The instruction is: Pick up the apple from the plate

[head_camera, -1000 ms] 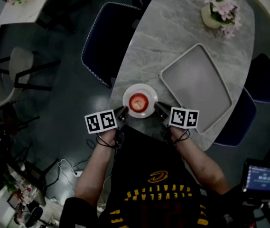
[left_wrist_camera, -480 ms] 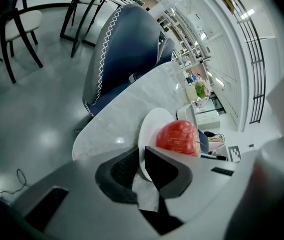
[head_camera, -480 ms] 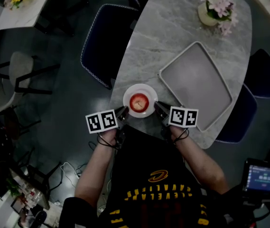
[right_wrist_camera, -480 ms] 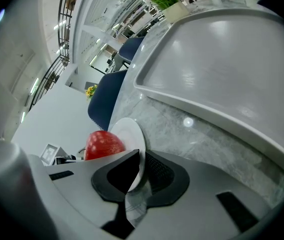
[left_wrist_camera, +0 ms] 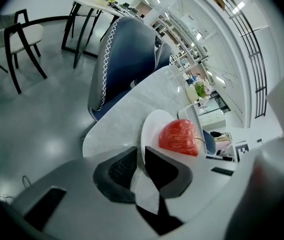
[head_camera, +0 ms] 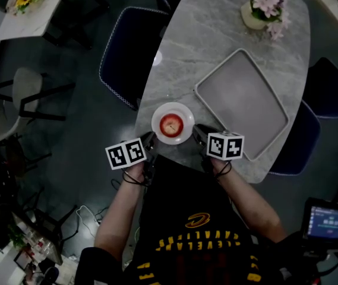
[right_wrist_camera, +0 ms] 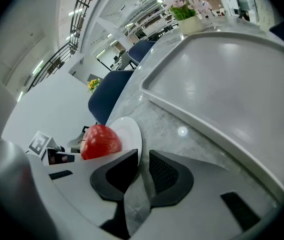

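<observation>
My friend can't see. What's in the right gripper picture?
A red apple sits on a white plate, and the right gripper's fingers appear to pinch the plate's rim. Beside it on the marble table lies a big grey tray, with potted flowers behind.

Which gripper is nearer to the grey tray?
Right. The right gripper lies beside the tray's near edge; the left gripper is on the other side of the plate, away from the tray.
</observation>
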The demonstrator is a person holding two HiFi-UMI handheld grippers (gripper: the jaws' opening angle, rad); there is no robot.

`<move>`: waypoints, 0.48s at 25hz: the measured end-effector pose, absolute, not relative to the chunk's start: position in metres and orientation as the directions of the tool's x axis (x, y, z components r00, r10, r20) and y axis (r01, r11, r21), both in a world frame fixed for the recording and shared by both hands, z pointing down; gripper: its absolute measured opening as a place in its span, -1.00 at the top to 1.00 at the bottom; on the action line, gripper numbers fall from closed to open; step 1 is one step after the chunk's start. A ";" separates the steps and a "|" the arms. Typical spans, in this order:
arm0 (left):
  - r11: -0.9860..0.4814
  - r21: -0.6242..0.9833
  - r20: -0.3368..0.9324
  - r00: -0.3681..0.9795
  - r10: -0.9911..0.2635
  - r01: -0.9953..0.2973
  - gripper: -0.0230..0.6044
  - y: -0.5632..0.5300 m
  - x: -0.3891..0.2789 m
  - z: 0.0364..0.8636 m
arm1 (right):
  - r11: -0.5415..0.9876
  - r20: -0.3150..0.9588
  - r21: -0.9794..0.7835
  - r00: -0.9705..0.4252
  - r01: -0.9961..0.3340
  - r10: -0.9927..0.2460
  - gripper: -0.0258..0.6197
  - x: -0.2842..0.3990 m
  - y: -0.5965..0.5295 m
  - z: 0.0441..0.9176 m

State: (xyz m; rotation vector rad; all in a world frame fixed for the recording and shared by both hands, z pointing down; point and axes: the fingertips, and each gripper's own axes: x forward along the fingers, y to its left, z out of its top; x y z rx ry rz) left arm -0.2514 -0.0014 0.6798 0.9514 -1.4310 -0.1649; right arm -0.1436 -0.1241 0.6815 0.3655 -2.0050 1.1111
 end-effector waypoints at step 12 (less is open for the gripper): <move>0.584 0.571 0.715 0.000 -0.699 -0.576 0.80 -0.006 -0.264 0.623 | 0.640 0.681 -0.580 -0.731 -0.503 0.044 0.75 -0.122 -0.136 0.636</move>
